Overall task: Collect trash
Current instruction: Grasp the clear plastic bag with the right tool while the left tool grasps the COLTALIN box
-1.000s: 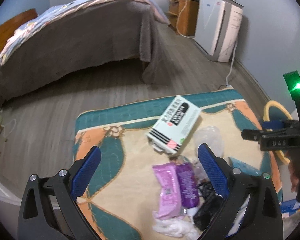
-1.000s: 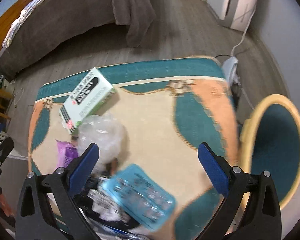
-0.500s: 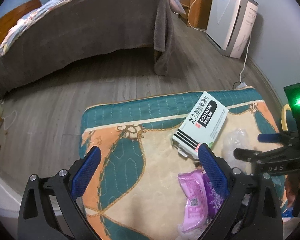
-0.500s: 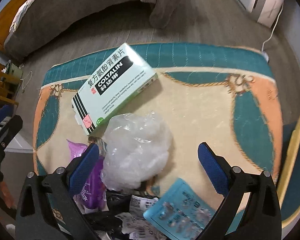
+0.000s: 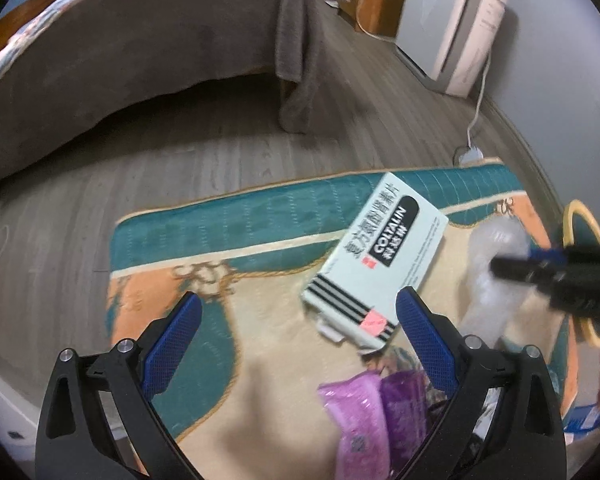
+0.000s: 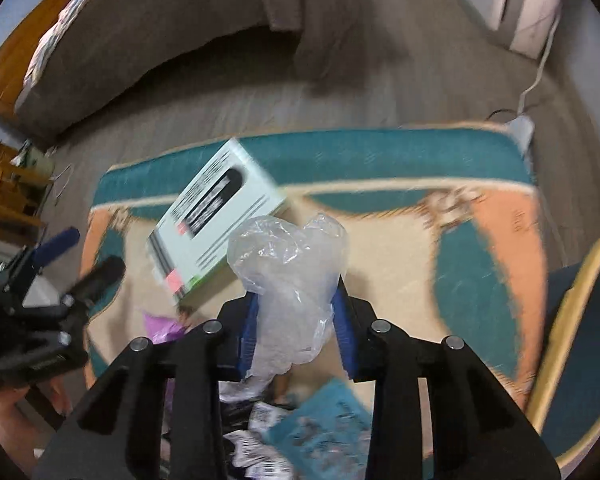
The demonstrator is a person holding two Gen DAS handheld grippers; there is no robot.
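Left wrist view first: left gripper gaping wide, two blue pads, nothing between them but patterned rug; one rug only, teal border, peach and cream inside, flat on the wooden floor; one pale green medicine box lying flat on the rug's far part, just ahead of the right-hand pad, printed "COLTALIN" in white on a black panel, Chinese characters beside it, black stripes and a pink sticker at the near end; two purple packets side by side near the bottom edge, one lighter, one darker, print too small to read; one clear plastic bag at the right, right gripper blurred across it; one bed under a grey cover beyond; one white appliance against the wall, cord trailing to the floor.

Right wrist view next: right gripper just closed in, pads narrowed and pressing both sides of the crumpled clear plastic bag, bag bulging above the fingers; same single medicine box behind and left, lettering smeared by blur; left gripper at the left edge, spread open; one blue blister sheet low in frame among black-and-white scraps; purple packet peeking out at the left; one round teal bin with a yellow rim at the right edge.
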